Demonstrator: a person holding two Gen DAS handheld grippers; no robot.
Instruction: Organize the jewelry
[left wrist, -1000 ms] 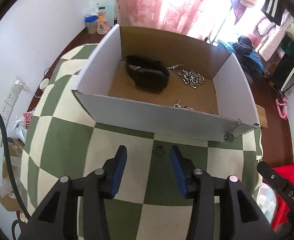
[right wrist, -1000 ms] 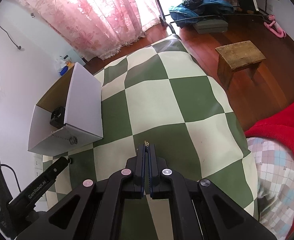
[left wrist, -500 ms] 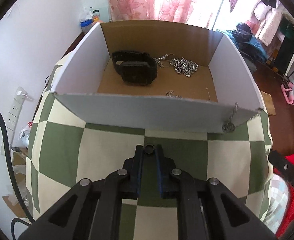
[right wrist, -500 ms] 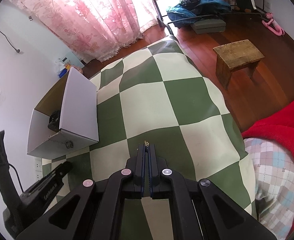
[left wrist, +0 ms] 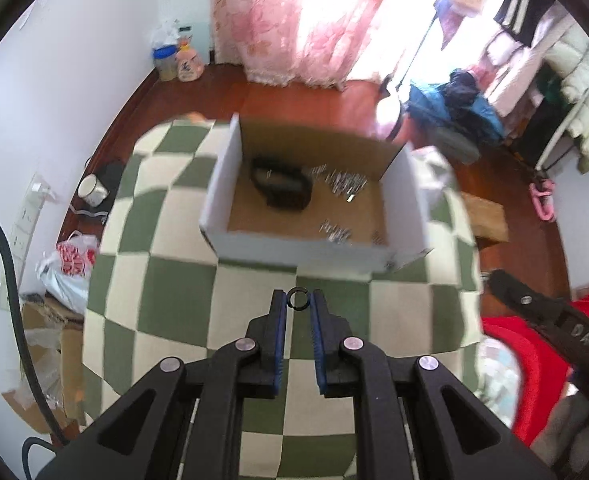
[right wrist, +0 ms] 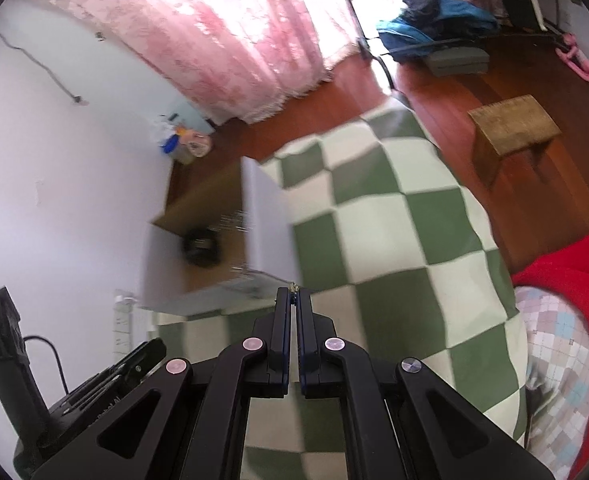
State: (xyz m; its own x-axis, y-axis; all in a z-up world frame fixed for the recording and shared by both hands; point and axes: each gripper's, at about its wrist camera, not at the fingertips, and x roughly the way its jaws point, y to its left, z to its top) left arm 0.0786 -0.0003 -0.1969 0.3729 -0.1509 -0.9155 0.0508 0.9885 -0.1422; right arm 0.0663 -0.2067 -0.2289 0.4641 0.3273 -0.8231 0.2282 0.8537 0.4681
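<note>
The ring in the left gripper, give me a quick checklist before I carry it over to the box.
1. Ring pinched at the left gripper tips: ok.
2. Ring seated deep in the pads: not ok, it sits at the very tip.
3. Box open on top: ok.
4. Bare floor inside the box beside the watch and chains: ok.
5. Right gripper shut on a small metal piece: ok; what the piece is, cannot tell.

The box (left wrist: pixel 222 204) was matt cardboard, white outside, raw brown inside. The chain (left wrist: pixel 346 184) glinted like metal. The checked cover (left wrist: pixel 166 280) looked soft cloth; the floor (left wrist: pixel 310 100) glossy wood.
</note>
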